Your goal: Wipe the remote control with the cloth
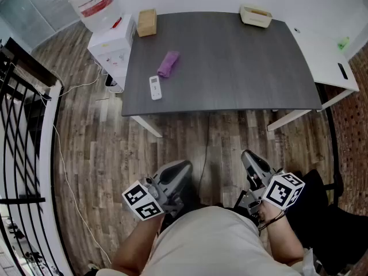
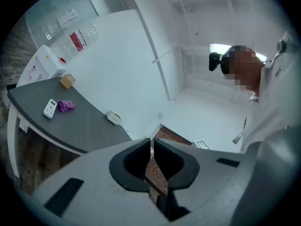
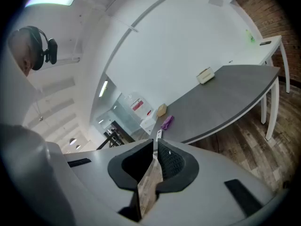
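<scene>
On table [image 1: 230, 68], left front corner: remote control [image 1: 155, 87], white, lying flat. Its long axis runs from the near edge toward the far edge, slightly slanted.

Cloth [image 1: 168, 64]: purple, bunched, just beyond the remote's far end and a little right, not touching it.

Far edge: wooden box [image 1: 147, 23] at left, pale tray [image 1: 256, 16] at right.

Head view only: both grippers, each with a marker cube, held low over the plank floor [image 1: 98, 148], well short of the table.

Left gripper view only: all four table items together, remote beside the cloth.

Right gripper view: remote nearly hidden behind the jaw tips.

Left gripper [image 1: 183, 167]: jaws closed pad to pad, nothing between them.

Right gripper [image 1: 248, 155]: jaws likewise closed, empty, touching nothing.
</scene>
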